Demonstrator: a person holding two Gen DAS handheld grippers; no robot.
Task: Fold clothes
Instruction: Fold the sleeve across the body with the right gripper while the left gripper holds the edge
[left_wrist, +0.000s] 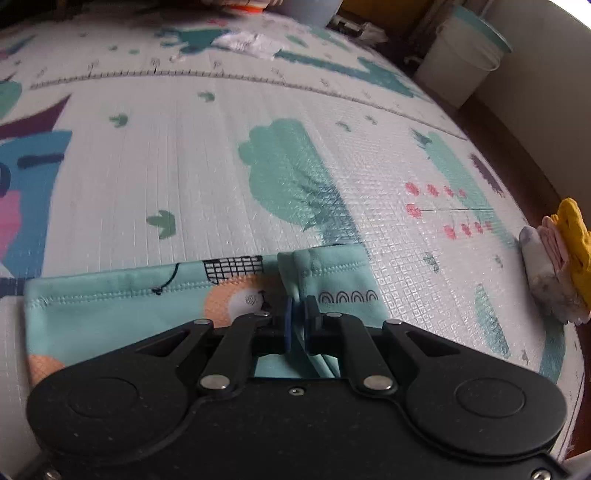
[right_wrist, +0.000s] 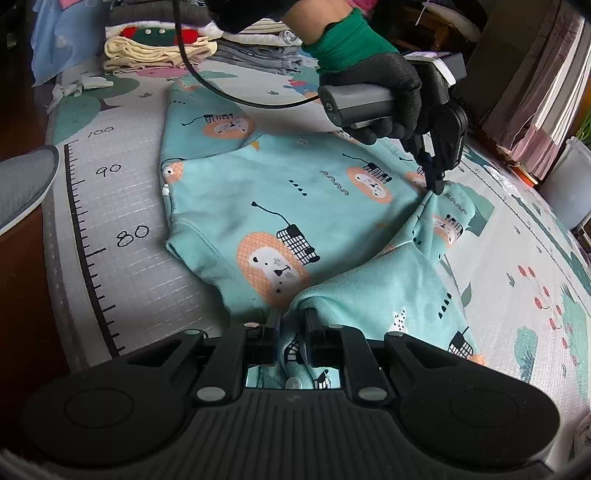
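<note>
Downward, left gripper (right_wrist: 436, 186) (gloved hand (right_wrist: 376, 96)) pinching garment (right_wrist: 280, 206), right gripper (right_wrist: 293, 332) likewise

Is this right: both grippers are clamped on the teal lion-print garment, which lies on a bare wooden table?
Not quite. Both the left gripper and the right gripper are clamped on the teal lion-print garment, but it lies on a white printed play mat with a height ruler along one edge, not on a bare wooden table. The right wrist view shows it.

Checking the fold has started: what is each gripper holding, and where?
Both are shut on the teal lion-print garment: left gripper pinches its far hem edge, right gripper a bunched near edge.
</note>
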